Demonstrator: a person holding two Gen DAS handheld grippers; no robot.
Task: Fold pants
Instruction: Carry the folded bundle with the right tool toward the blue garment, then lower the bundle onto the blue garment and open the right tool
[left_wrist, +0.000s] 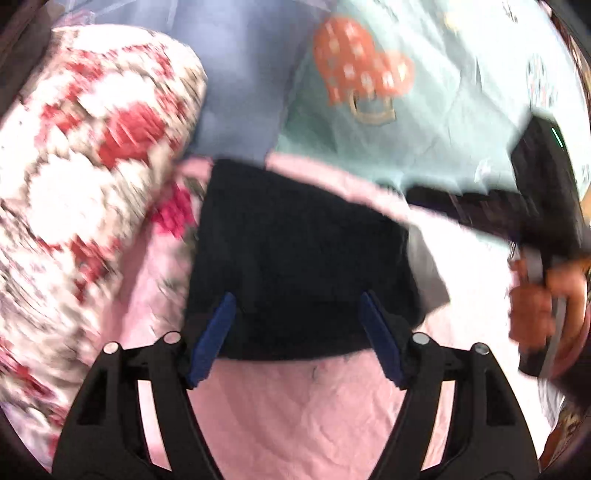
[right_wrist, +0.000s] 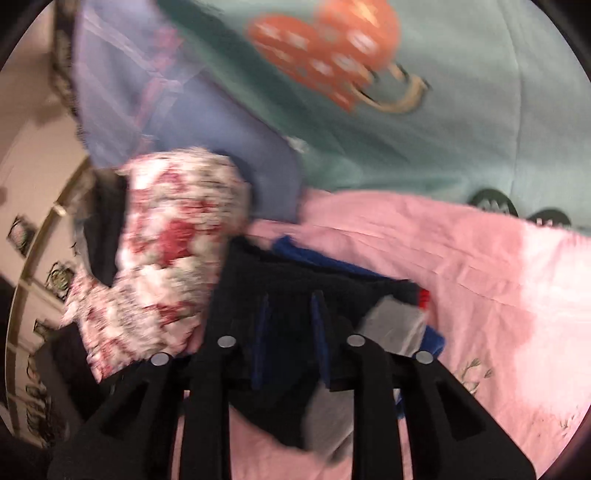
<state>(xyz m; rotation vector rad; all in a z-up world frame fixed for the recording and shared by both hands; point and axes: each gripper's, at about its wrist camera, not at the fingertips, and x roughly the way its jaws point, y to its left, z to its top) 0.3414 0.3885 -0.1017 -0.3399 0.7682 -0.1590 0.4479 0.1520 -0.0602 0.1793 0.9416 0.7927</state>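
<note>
The black pants (left_wrist: 295, 240) lie folded into a block on the pink sheet (left_wrist: 295, 413). My left gripper (left_wrist: 297, 295) hovers at their near edge. Its blue pads (left_wrist: 218, 332) stand wide apart, one at each side of the fabric, and do not pinch it. In the right wrist view the pants (right_wrist: 280, 280) bunch up, showing a grey patch (right_wrist: 395, 321) and a blue layer (right_wrist: 317, 254). My right gripper (right_wrist: 290, 325) has narrow jaws with black cloth caught between its pads. From the left wrist view that gripper sits at the pants' far right corner, held by a person's hand (left_wrist: 535, 306).
A rolled red-and-white floral quilt (left_wrist: 85, 166) lies against the pants' left side (right_wrist: 173, 251). Behind are a lavender cloth (left_wrist: 240, 74) and a teal blanket (left_wrist: 424, 122) with an orange print. More pink sheet (right_wrist: 461, 266) spreads to the right.
</note>
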